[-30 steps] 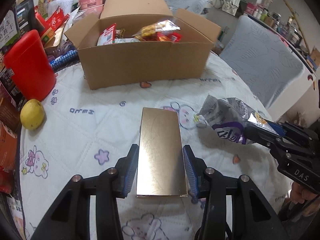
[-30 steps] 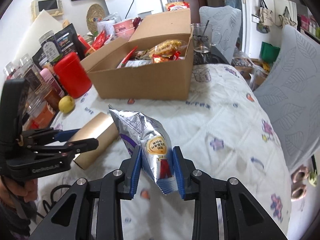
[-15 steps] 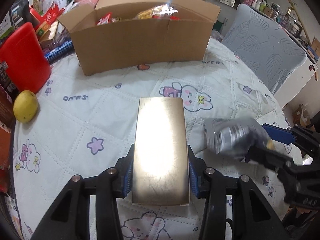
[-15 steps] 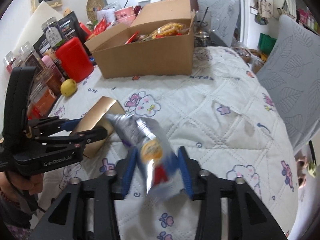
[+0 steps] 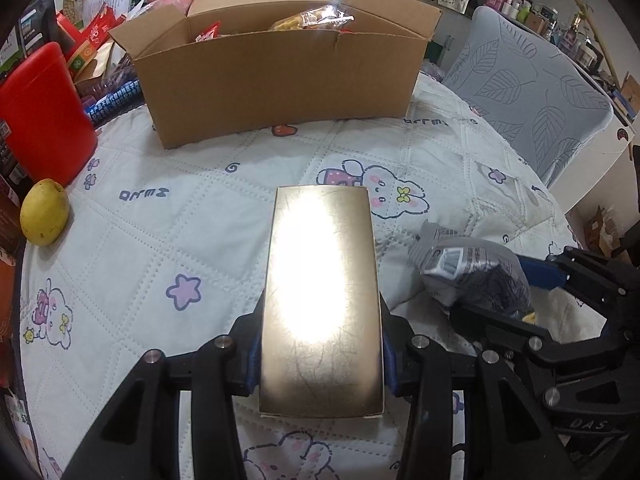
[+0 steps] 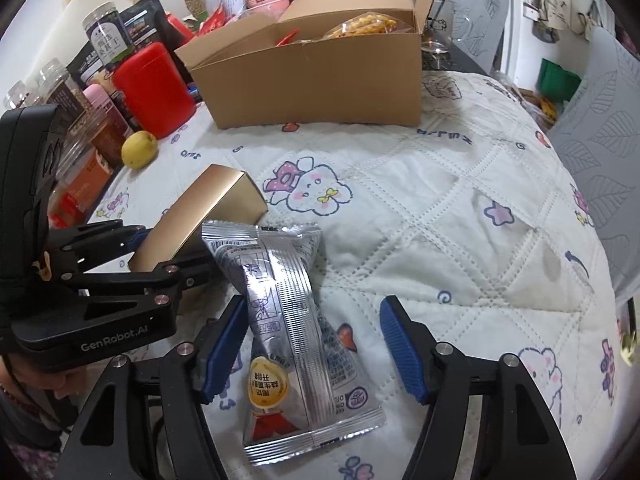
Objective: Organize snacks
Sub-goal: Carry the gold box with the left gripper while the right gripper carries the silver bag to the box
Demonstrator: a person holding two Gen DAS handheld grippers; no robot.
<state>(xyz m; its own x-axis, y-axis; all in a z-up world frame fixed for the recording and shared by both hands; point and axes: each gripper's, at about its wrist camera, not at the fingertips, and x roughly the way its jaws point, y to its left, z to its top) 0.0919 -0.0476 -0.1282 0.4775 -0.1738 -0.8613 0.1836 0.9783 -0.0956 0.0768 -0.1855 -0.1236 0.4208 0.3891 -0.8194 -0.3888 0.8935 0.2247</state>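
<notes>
My left gripper [image 5: 322, 344] is shut on a shiny gold box [image 5: 322, 300], pads pressing both long sides, low over the quilted cloth. In the right wrist view the gold box [image 6: 208, 208] sticks out of the left gripper [image 6: 160, 248] at the left. Beside it a silver snack pouch [image 6: 288, 320] lies on the cloth between the fingers of my right gripper [image 6: 312, 312]. Those jaws are closing, the right pad still well off the pouch. The left wrist view shows the pouch [image 5: 472, 276] and right gripper [image 5: 508, 296] at the right. An open cardboard box [image 5: 280, 80] with snack packs stands behind.
A red canister [image 5: 40, 112] and a yellow fruit [image 5: 43, 212] stand left of the cardboard box [image 6: 320, 80]. Jars and packets [image 6: 106, 38] crowd the table's left edge. A grey-covered chair [image 5: 528, 92] stands off the table's right side. The table edge curves away at the right.
My right gripper came down and let go of the silver pouch, which now lies on the cloth between its spread fingers. The left gripper still holds the gold box.
</notes>
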